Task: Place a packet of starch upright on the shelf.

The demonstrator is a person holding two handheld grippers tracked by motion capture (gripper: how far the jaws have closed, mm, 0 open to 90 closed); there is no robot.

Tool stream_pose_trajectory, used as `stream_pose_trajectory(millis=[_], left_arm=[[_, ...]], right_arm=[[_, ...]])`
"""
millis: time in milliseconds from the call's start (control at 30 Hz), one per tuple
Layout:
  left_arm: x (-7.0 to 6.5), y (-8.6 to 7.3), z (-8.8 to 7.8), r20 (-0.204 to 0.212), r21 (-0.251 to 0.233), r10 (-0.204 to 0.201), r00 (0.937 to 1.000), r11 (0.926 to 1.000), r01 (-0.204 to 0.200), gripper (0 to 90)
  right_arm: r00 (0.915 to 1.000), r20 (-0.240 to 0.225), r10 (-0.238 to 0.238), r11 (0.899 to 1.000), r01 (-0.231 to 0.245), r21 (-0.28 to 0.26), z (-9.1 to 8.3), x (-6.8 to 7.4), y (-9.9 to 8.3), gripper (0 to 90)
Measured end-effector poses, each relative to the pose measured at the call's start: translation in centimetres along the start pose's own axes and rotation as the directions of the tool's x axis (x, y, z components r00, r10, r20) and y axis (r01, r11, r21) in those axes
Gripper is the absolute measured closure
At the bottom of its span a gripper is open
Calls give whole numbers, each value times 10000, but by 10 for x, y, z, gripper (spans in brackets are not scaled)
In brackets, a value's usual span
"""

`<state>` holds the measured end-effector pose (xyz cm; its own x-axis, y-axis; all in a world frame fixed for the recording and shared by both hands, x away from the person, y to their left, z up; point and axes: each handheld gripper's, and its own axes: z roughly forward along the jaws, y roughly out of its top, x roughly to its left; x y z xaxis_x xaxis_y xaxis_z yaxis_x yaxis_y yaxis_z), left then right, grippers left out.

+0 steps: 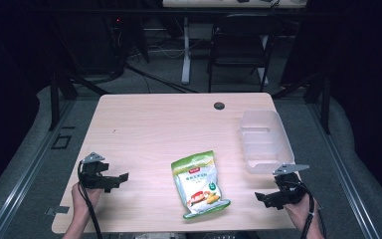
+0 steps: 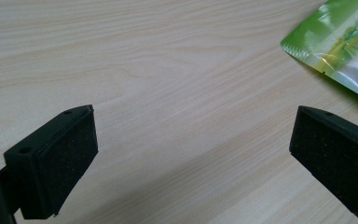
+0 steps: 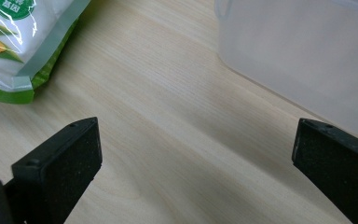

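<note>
While both claws are hanging wide open and empty, you are lining up on the pouch (image 1: 200,184), lying flat at table centre, bin (image 1: 265,141) at its 2 o'clock. Left claw (image 1: 118,179) at 9, right claw (image 1: 264,197) at 3, both level, pointing inward. Pinch an edge seal, not the slippery middle.

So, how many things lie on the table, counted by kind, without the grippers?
Snack bag: 1
Clear plastic bin: 1
Total: 2
</note>
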<state>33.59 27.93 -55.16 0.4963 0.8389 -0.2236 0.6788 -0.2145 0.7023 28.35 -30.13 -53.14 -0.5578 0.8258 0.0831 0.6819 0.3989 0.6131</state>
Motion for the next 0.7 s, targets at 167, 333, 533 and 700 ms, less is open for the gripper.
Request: stream_pose_trajectory(millis=[167,333,533,700], left_arm=[[1,0,1,54,145,-10,10000,9999,9,8],[1,0,2,37,99,-39,10000,9999,39,9],[1,0,2,68,116,8,10000,9999,-9,10],[2,0,2,95,97,-31,9999,9999,30,10]], right_arm=[[10000,0,-98,9999,98,-76,-1,2,2,13],[9995,-183,-242,9996,239,-152,-3,9,7,13],[9977,-414,-529,9985,523,-161,-2,19,16,13],[9967,-637,-507,9985,493,-235,-1,22,22,13]])
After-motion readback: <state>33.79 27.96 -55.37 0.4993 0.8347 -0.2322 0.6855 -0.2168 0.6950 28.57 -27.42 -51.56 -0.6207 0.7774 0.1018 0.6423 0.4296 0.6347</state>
